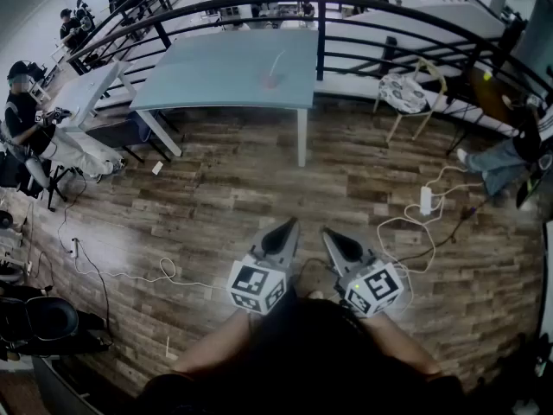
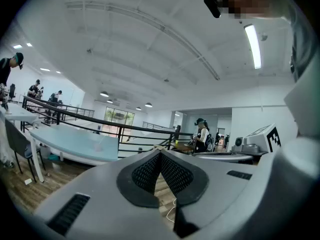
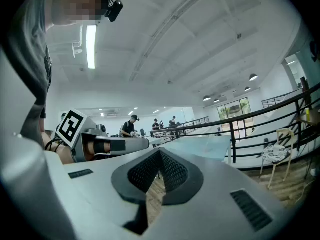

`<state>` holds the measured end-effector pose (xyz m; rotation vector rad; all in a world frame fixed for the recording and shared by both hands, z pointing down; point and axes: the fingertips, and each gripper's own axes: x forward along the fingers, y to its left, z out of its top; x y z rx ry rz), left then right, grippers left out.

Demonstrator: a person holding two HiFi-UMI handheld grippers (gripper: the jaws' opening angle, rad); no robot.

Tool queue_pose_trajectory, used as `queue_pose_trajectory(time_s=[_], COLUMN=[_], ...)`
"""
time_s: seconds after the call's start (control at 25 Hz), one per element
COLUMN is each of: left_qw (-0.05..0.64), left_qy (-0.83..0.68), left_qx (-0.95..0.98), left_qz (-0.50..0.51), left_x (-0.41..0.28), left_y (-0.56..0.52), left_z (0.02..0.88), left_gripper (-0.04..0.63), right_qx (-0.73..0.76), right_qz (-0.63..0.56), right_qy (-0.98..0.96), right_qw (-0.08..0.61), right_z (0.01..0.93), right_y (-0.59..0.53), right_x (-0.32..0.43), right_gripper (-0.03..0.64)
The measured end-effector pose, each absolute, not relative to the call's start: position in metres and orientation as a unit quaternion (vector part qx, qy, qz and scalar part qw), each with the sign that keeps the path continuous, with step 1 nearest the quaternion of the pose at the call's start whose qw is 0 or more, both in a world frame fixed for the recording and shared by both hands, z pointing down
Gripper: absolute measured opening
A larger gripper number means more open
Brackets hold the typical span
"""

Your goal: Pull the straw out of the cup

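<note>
A small pinkish cup [image 1: 270,79] with a thin straw [image 1: 277,61] leaning out of it stands on the pale blue table [image 1: 216,80], far ahead across the wooden floor. Both grippers are held low and close to my body, well short of the table. My left gripper [image 1: 291,224] is shut with nothing between its pads [image 2: 147,171]. My right gripper [image 1: 327,232] is likewise shut and empty, its pads [image 3: 172,171] meeting at the tip. In the left gripper view the table [image 2: 70,139] lies off to the left; in the right gripper view the table [image 3: 202,146] lies beyond the jaws.
A black railing [image 1: 346,24] curves behind the table. A light chair [image 1: 408,93] stands to the table's right. A power strip with white cables [image 1: 426,200] lies on the floor at right. People sit at desks on the left [image 1: 26,124] and at the right edge [image 1: 514,154].
</note>
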<state>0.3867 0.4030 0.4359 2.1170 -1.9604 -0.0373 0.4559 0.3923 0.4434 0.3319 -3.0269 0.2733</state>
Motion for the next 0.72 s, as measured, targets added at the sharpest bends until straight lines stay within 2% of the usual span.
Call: queue_pose_trajectory(time_s=[0.4,0.72], left_qw=[0.136,0.140], left_qy=[-0.678,-0.684], left_qx=[0.722,0.716], left_qz=[-0.018,-0.027], left_x=[0.356,0.304], left_y=[0.388,0.368], left_z=[0.440,0.446], left_gripper=[0.014,0.014], right_qx=[0.106,0.096], right_qz=[0.094,0.100], right_qy=[-0.989,-0.989], right_qw=[0.039,0.047], right_z=[0.445,0.451], right_y=[0.375,0.353], right_x=[0.429,0.376], right_gripper=[0.009,0.009])
